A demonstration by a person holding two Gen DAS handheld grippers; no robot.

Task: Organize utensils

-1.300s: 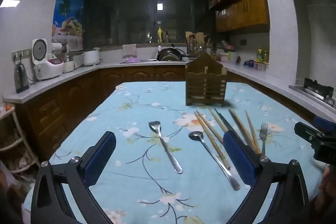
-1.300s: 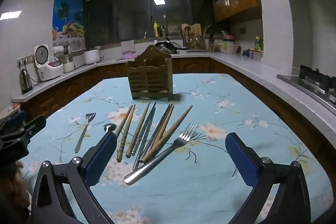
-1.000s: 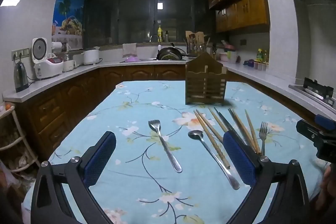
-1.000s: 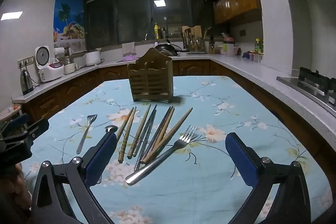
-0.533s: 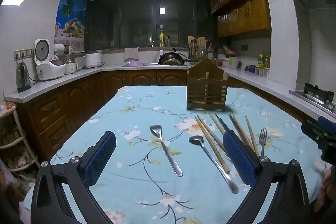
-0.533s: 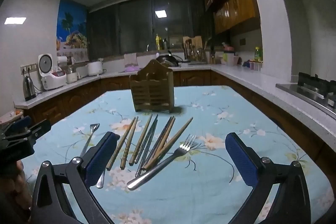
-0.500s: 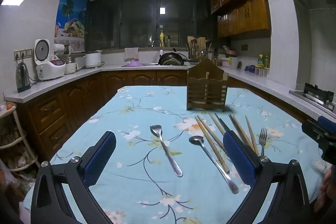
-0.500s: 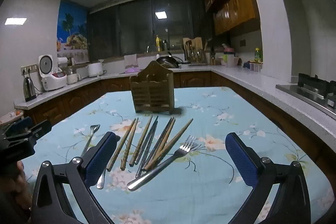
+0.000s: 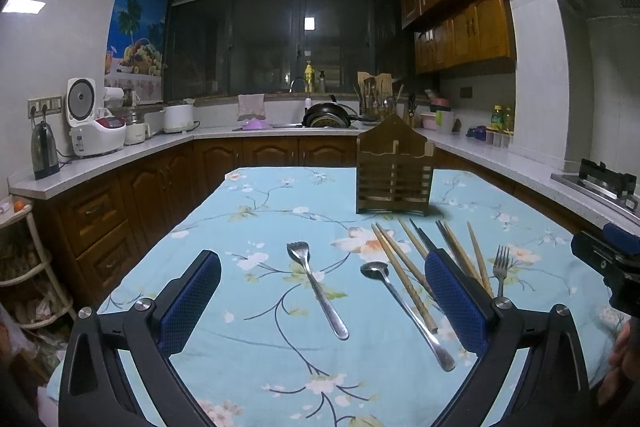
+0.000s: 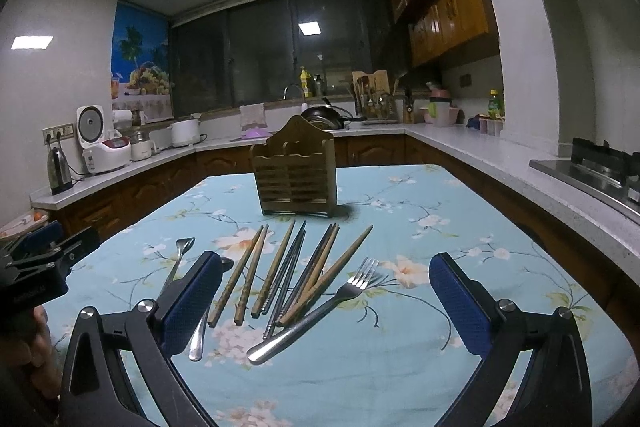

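Observation:
A wooden utensil holder (image 9: 394,174) (image 10: 295,169) stands upright on the blue floral tablecloth (image 9: 260,307) (image 10: 400,347). In front of it lie a fork (image 9: 316,287), a spoon (image 9: 404,307), several chopsticks (image 9: 404,279) (image 10: 280,267) and a second fork (image 10: 320,311) (image 9: 500,269). My left gripper (image 9: 322,303) is open and empty, held above the near fork and spoon. My right gripper (image 10: 324,303) is open and empty above the chopsticks and second fork.
Kitchen counters (image 9: 120,163) run around the table on three sides, with a rice cooker (image 9: 90,125), a kettle (image 9: 44,155) and a sink at the back. A gas stove (image 10: 600,167) is at the right. A wire rack (image 9: 24,259) stands left of the table.
Both grippers have tilted up and risen slightly, so the table sits lower in each view. The utensils and holder have not moved. Both grippers stay open.

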